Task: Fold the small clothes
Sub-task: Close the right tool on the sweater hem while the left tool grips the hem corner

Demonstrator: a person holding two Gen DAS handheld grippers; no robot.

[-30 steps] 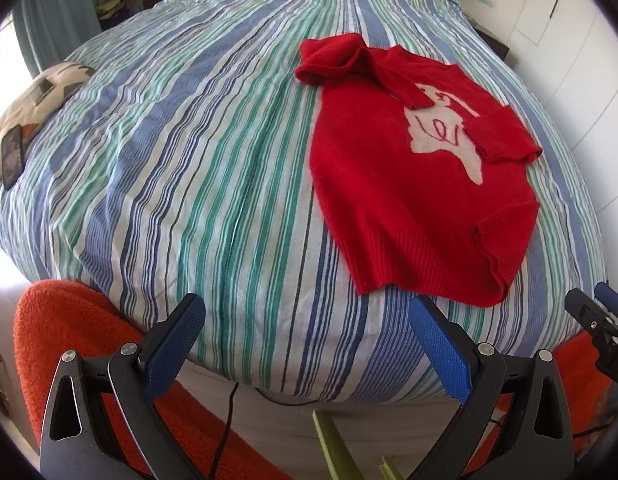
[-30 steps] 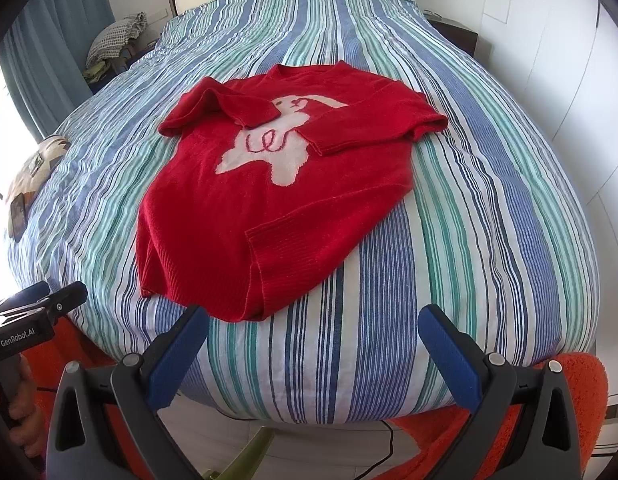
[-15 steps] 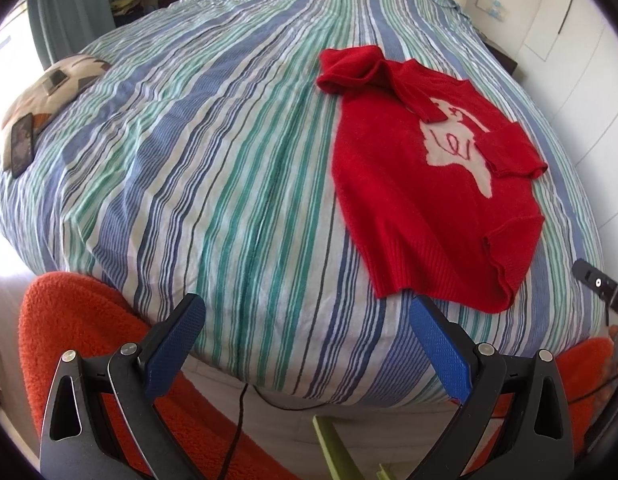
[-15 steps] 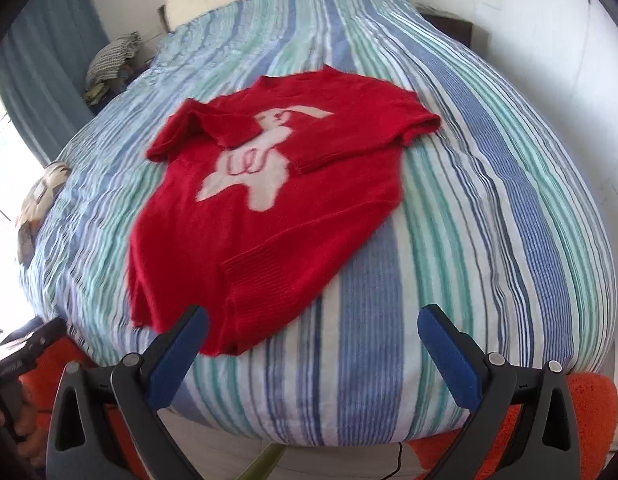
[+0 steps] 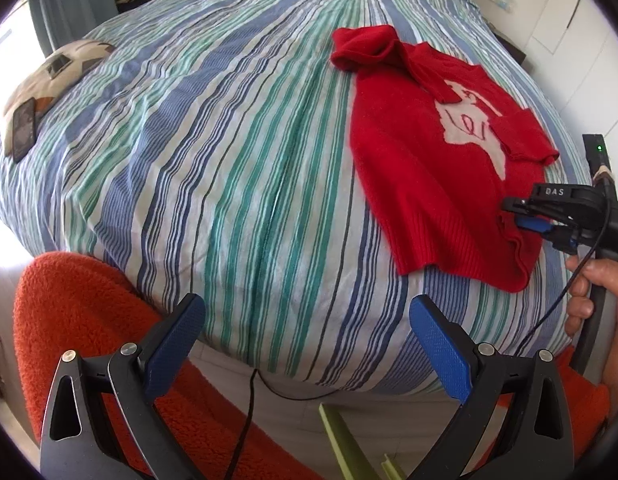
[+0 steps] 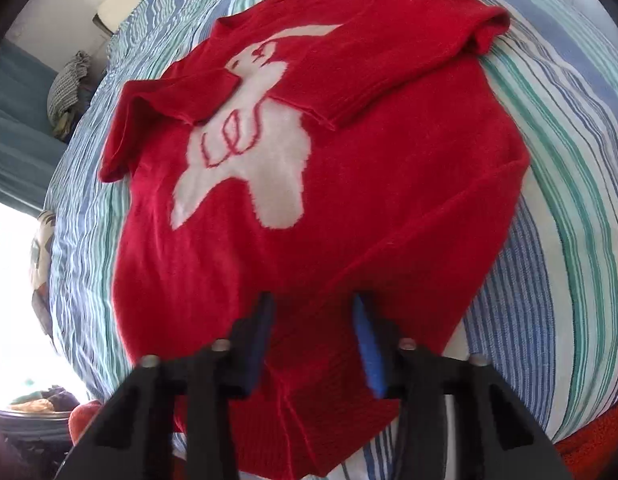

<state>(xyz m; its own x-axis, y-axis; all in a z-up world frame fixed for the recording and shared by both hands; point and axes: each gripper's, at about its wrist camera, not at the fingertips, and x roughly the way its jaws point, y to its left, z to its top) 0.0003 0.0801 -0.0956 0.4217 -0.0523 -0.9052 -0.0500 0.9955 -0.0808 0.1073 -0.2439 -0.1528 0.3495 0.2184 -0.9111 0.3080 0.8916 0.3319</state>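
A red sweater point(image 5: 429, 168) with a white animal figure lies flat on the striped bed point(image 5: 229, 140), both sleeves folded in over the chest. In the right wrist view the sweater point(image 6: 349, 220) fills the frame. My right gripper point(image 6: 313, 320) is down on its near hem. Its jaws are closing, with a ridge of red knit pinched between the blue pads. The left wrist view shows that gripper point(image 5: 529, 220) at the hem's right corner, held by a person's hand point(image 5: 597, 292). My left gripper point(image 5: 305, 320) hangs open over the bed's near edge, left of the sweater, holding nothing.
An orange fleece point(image 5: 69, 300) lies below the bed's near edge. A phone point(image 5: 24, 128) rests on a patterned cushion point(image 5: 57, 72) at the bed's far left. A black cable point(image 5: 269, 384) and a green strip point(image 5: 341, 440) hang below the left gripper. White cupboards stand to the right.
My right gripper dropped forward onto the sweater's near hem, and its jaws went from wide open to narrow around the knit. The left gripper has scarcely moved.
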